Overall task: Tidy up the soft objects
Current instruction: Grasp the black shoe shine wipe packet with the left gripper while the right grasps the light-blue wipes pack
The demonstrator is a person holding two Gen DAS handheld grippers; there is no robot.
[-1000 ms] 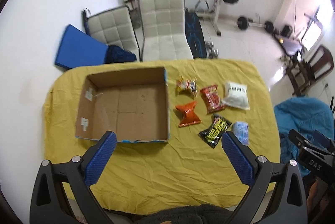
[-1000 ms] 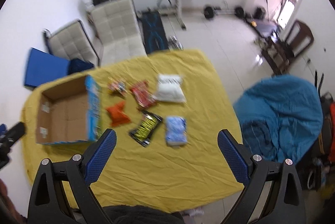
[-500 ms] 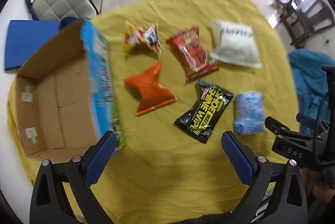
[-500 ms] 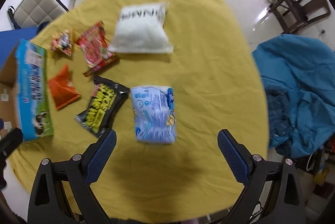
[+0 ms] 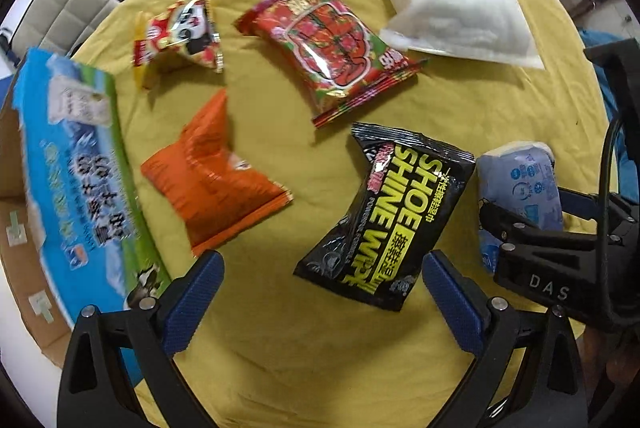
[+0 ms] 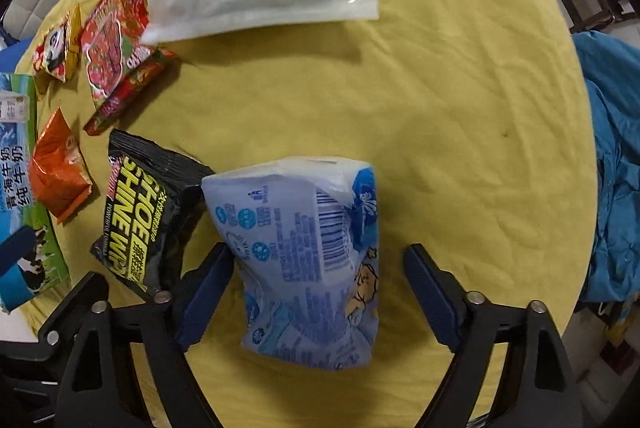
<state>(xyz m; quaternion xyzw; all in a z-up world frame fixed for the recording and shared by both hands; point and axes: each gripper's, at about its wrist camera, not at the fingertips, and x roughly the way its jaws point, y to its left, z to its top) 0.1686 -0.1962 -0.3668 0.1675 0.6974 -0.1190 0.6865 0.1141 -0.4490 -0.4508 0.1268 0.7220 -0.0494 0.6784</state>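
Both grippers hang spread wide over a wrinkled yellow tablecloth (image 6: pixel 460 108). Right gripper (image 6: pixel 316 292) has its ribbed blue fingers (image 6: pixel 204 292) on either side of a pale blue plastic pack (image 6: pixel 308 260); the left finger sits just beside or touching the pack's edge, the right one stands apart, so nothing is gripped. That pack is puffy and crinkled, printed with a barcode and small icons. Left gripper (image 5: pixel 320 300) is empty, its fingers open above bare cloth near the black glossy "SHOE SHINE" wipes pouch (image 5: pixel 388 212).

Left of the black pouch lies a creased orange foil sachet (image 5: pixel 212 172), pinched at the middle. Farther off are a red patterned packet (image 5: pixel 332 40) with crimped ends, a small red-and-gold packet (image 5: pixel 180 32) with a panda face, and a soft white pillow-shaped bag (image 5: pixel 452 4) in clear film. At the far left stands a cardboard box (image 5: pixel 76 180), its outer wall printed blue and green, its brown inside only partly in view. In the left wrist view the right gripper's black frame covers the near half of the blue pack. Beige quilted chairs (image 5: pixel 68 8) sit beyond the table, cut by the lens edge. Blue fabric (image 6: pixel 612 168) bunches at the right. Motion blurs the box lettering.
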